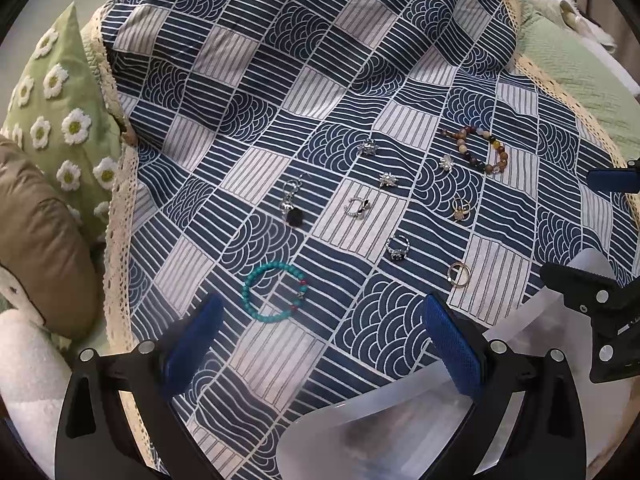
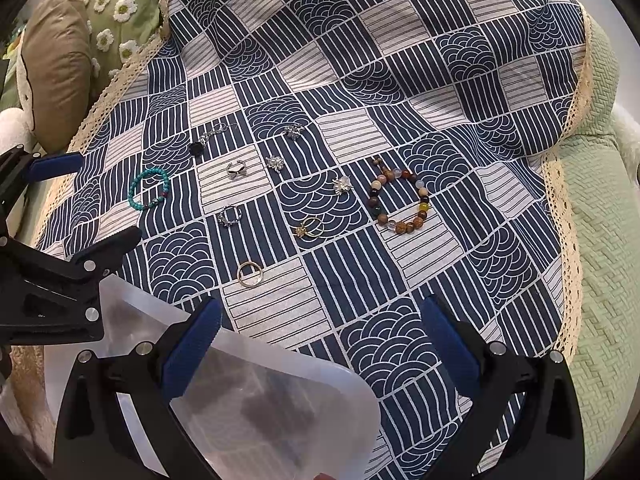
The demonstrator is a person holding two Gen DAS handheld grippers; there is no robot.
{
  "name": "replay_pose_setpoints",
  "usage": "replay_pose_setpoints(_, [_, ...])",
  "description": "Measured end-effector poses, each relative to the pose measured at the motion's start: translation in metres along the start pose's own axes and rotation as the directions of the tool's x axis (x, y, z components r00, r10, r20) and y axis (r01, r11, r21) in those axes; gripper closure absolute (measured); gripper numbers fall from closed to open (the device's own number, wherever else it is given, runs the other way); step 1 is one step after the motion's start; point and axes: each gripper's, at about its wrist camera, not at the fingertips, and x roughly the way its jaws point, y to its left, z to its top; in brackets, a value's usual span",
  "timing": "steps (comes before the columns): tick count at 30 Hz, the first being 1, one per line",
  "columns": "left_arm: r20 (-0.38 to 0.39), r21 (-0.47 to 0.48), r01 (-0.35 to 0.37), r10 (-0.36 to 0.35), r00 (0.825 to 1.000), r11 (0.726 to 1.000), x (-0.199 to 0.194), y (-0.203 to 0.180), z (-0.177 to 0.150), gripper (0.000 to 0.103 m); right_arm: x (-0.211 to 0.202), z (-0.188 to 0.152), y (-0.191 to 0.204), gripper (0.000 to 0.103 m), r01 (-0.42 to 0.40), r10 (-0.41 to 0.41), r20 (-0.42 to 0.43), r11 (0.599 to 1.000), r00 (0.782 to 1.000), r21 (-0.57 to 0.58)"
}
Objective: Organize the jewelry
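Lying unlabelled on patterned cloth (image 2: 360, 60): turquoise bracelet (image 2: 149, 194), brown bead bracelet (image 2: 400, 200).

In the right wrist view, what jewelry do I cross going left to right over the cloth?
Turquoise bead bracelet → black-stone earring → plain gold ring → gold ring with a charm → silver flower charm → brown mixed-bead bracelet.

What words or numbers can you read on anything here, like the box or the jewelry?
None. No words, numbers or signs show in either view.
The translucent plastic box is frosted and bears no readable label.
The patterned cloth has only stripes and wave shapes.
The turquoise bracelet and the gold ring show no lettering.
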Motion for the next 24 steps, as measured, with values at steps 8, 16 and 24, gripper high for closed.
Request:
replay_pose_setpoints(8, [-0.005,-0.007,0.005,-0.005,1.0,1.0,0.001,0.001,0.0,0.008,0.001,0.0,0.0,0.005,-0.001,0.001,-0.002,1.0,1.0,-0.001])
replay_pose_setpoints(16, [-0.01,-0.006,0.003,-0.003,1.0,1.0,0.001,0.002,0.0,0.008,0.002,-0.001,0.0,0.005,0.0,0.0,-0.006,1.0,1.0,0.001])
replay_pose_setpoints(24, [-0.057,-0.022,0.003,-0.004,0.998,1.0,0.013,0.009,0.005,0.008,0.011,0.004,-0.017,0.005,0.007,-0.007,-0.013,0.998,1.0,0.069])
